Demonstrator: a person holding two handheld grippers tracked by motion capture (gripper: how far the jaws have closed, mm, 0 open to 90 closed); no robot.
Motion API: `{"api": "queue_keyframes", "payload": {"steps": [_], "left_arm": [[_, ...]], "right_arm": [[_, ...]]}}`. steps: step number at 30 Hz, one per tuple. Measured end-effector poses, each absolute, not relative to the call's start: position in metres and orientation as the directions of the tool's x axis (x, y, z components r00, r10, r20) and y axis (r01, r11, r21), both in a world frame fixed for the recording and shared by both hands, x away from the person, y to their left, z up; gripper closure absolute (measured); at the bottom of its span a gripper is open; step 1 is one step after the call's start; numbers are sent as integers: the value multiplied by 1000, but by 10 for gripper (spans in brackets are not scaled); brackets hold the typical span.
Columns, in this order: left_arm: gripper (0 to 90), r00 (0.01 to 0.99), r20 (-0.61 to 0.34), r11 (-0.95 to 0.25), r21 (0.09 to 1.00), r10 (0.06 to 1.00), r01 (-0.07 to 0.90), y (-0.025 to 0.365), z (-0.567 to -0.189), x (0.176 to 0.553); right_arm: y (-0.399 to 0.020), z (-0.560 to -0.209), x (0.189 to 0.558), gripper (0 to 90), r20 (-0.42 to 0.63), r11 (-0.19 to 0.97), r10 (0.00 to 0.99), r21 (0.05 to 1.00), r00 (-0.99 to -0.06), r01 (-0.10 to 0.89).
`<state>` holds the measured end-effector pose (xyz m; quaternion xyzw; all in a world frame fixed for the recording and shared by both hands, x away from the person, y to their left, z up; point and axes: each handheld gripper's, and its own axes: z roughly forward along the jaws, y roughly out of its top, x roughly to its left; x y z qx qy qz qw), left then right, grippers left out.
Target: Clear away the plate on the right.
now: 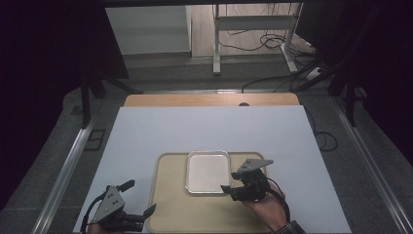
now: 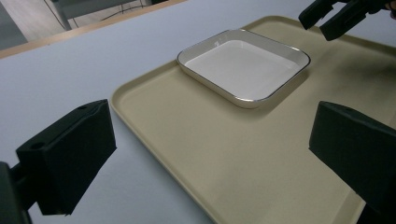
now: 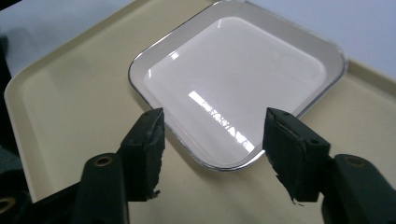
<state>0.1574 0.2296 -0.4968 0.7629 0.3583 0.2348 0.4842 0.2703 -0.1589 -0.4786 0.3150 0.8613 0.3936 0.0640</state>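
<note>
Right gripper view: right gripper [image 3: 212,140] jaws released above white dish [image 3: 238,84]; left gripper [image 2: 210,158] jaws released; no writing

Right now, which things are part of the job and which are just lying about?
In the job:
- dish, white, square, on the tray
- tray, beige
- right tool, open, at the dish's near right corner

Lying about:
- left tool, open, idle at the tray's left edge
- white sheet
- metal stand behind the table
</note>
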Motion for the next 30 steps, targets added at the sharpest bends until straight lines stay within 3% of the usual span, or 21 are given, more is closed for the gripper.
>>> {"api": "queue_keyframes", "payload": {"steps": [18,30], "left_arm": [[5,644,22,-290,904,764,313,228,-497,157],[8,645,24,-295,902,763,315,228,-497,158]], "right_arm": [[-172,-469,266,234,120,453,612,757,-781,471],[-182,-469,265,84,124,443,603,769,-788,461]]}}
